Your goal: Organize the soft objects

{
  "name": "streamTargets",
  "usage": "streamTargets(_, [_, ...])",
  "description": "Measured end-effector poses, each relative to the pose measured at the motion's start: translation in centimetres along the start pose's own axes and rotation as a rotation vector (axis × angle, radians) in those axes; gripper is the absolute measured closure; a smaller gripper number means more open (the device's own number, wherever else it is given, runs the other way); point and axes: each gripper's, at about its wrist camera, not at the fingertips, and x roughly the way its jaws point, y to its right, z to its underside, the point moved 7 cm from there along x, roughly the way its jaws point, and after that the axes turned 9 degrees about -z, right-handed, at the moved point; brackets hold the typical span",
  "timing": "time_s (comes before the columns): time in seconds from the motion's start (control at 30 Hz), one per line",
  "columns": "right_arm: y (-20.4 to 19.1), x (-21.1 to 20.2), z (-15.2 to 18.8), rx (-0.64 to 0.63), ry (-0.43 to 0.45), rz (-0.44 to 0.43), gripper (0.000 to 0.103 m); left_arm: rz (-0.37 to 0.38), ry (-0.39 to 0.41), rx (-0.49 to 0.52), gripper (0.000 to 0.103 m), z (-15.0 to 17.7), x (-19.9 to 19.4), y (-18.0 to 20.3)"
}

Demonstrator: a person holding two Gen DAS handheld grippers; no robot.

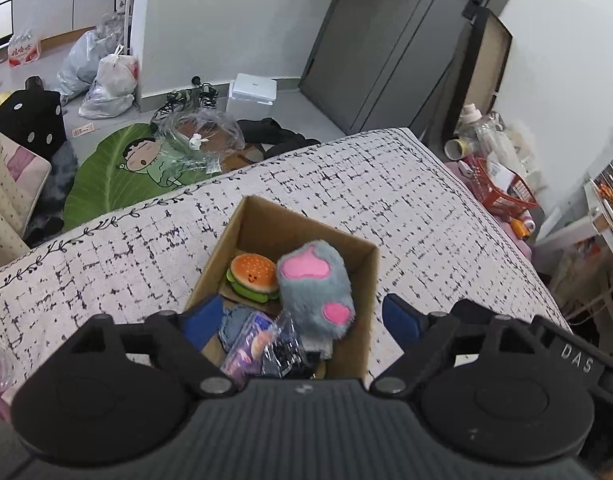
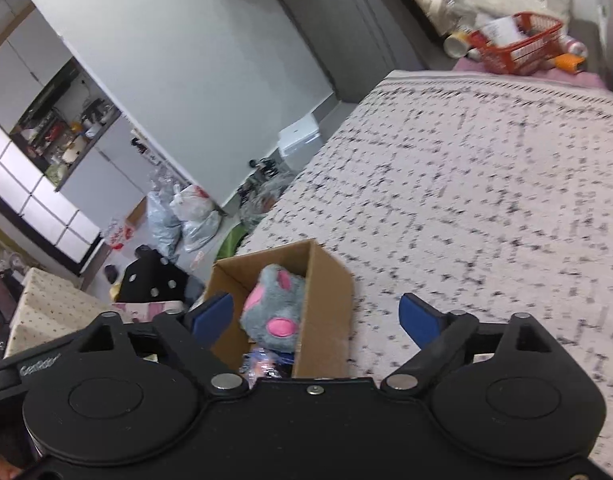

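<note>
A brown cardboard box (image 1: 358, 276) stands on a bed with a white, black-flecked cover (image 1: 386, 200). Inside lie a grey plush paw with pink pads (image 1: 314, 292), a small burger plush (image 1: 253, 277) and some plastic-wrapped soft items (image 1: 262, 344). My left gripper (image 1: 300, 318) hovers above the box, open, its blue pads wide apart with nothing pressed between them. In the right wrist view the same box (image 2: 326, 300) and grey paw (image 2: 272, 312) lie below my right gripper (image 2: 316, 316), which is also open and holds nothing.
An orange basket (image 2: 518, 46) and bottles crowd the bed's far corner. Beyond the bed's left edge the floor holds a green leaf-shaped mat (image 1: 118, 176), plastic bags (image 1: 110, 84), a white box (image 1: 252, 92) and shoes. A dark door (image 1: 386, 40) stands behind.
</note>
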Motion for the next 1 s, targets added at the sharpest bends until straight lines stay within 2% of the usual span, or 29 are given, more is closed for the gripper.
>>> streamTargets(0.13, [1.0, -1.7, 0.3, -0.011, 0.000, 0.074, 0.008, -0.004, -0.014, 0.035, 0.012, 1.0, -1.1, 0.3])
streamTargets(0.63, [0.9, -9.5, 1.9, -0.033, 0.059, 0.150, 0.000, -0.037, 0.019, 0.103, 0.001, 3.2, -6.3, 0.2])
streamTargets(1.0, [0.7, -13.6, 3.7, -0.072, 0.073, 0.195, 0.000, -0.022, 0.035, 0.138, 0.001, 5.5, -9.4, 0.3])
